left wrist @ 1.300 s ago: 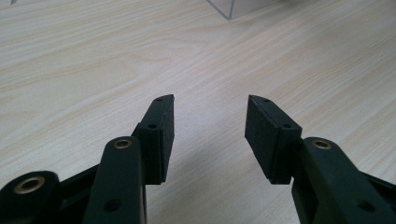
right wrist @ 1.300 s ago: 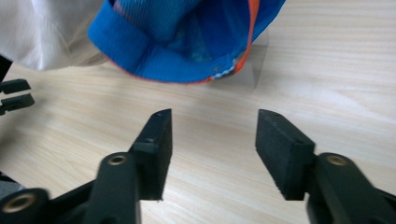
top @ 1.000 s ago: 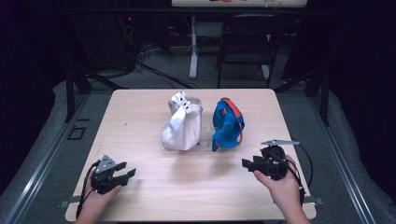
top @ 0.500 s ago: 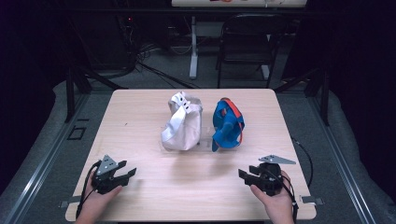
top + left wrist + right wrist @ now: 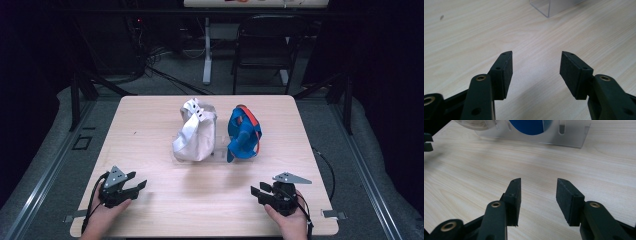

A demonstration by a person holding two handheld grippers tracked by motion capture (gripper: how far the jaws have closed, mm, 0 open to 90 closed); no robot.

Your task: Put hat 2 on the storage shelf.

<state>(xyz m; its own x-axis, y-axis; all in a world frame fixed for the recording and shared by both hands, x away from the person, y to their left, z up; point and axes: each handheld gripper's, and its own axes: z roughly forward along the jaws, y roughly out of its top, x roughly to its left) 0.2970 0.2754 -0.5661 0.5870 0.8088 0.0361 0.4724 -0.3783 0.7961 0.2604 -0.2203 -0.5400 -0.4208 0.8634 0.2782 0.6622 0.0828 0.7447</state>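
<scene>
so, nearest first —
grippers: two, one in each hand, both low over the near edge of the table (image 5: 150, 125) with bare wood in front of them.
left gripper (image 5: 134, 187): jaws spread, nothing between the pads (image 5: 507, 72); they have just been opening a little. it sits at the near left corner, pointing toward the middle of the table.
right gripper (image 5: 259, 192): jaws apart with only tabletop between them (narrower than the left pair); they have just been closing. it sits at the near right, pointing left and slightly away from the person.
hands: two, a left hand (image 5: 102, 217) and a right hand (image 5: 286, 220), coming in from the bottom edge.
shoes: two, side by side at the middle of the table, well apart from both grippers — a white shoe (image 5: 195, 131) on the left and a blue shoe (image 5: 243, 132) with an orange strap on the right.
clear stand (image 5: 571, 137): one, of see-through plastic, under the shoes; the right gripper view shows slots in its front wall and the blue shoe behind it.
in the way: nothing lies between either gripper and the shoes.
farther off: one dark chair (image 5: 265, 45) and a white post (image 5: 207, 50) on the floor beyond the far edge, with cables beside them.
</scene>
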